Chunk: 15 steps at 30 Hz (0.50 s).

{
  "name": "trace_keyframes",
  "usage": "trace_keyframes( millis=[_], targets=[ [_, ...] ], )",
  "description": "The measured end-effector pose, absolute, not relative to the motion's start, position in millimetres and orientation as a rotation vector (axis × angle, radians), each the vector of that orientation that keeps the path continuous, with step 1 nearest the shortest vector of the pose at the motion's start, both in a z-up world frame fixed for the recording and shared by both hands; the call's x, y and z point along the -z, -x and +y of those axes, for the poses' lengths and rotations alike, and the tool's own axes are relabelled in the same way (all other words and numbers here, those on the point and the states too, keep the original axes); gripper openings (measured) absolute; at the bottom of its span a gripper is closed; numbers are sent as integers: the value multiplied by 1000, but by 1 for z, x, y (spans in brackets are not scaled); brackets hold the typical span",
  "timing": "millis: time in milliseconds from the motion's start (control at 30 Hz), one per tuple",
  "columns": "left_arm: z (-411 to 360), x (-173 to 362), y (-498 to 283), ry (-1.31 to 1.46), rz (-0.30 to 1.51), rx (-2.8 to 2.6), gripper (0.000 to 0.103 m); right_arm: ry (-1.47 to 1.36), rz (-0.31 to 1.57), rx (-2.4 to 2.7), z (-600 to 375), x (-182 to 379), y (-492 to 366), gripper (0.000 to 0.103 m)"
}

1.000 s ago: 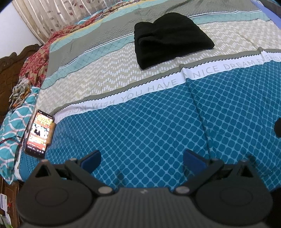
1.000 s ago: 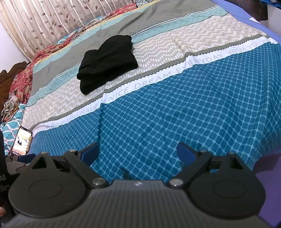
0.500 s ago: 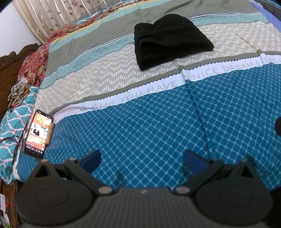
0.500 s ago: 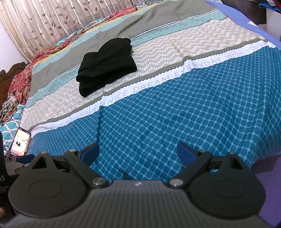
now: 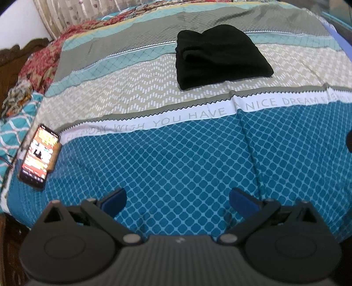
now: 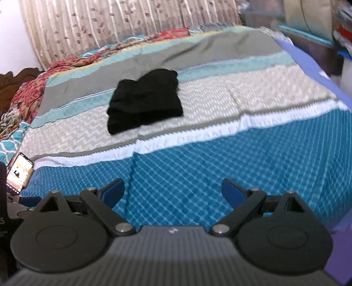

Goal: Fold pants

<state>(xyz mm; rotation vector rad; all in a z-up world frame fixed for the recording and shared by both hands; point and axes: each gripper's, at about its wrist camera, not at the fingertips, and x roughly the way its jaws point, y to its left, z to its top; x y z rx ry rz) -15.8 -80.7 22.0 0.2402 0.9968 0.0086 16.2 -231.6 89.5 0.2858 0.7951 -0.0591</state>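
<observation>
1. In the left wrist view, we see our left gripper (image 5: 177, 199) low over the blue diamond-patterned part of the bedspread (image 5: 176, 158), its blue fingers (image 5: 114, 199) spread wide apart with nothing between them.
2. The pants (image 5: 220, 56) lie folded in a black bundle far ahead of us, on the beige zigzag stripe and reaching onto the teal and grey stripes beyond, well apart from the gripper.
3. A phone (image 5: 39, 156) with a lit screen rests at the left edge of the bed.
4. In the right wrist view, which is blurred, our right gripper (image 6: 173, 191) hangs over the same blue area, its fingers (image 6: 232, 191) likewise wide apart and empty.
5. Here the pants (image 6: 145, 100) sit ahead and slightly left, on the same stripes, clear of the gripper.
6. The phone (image 6: 19, 171) shows at the far left, and a curtain (image 6: 123, 19) hangs behind the bed.
</observation>
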Motion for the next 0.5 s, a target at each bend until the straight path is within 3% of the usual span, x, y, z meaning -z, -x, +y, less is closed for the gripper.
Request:
trace_keyframes(
  millis=[500],
  targets=[
    [-55, -21, 13, -137, 1010, -8, 103, -176, 754, 50, -202, -100, -29, 96]
  ],
)
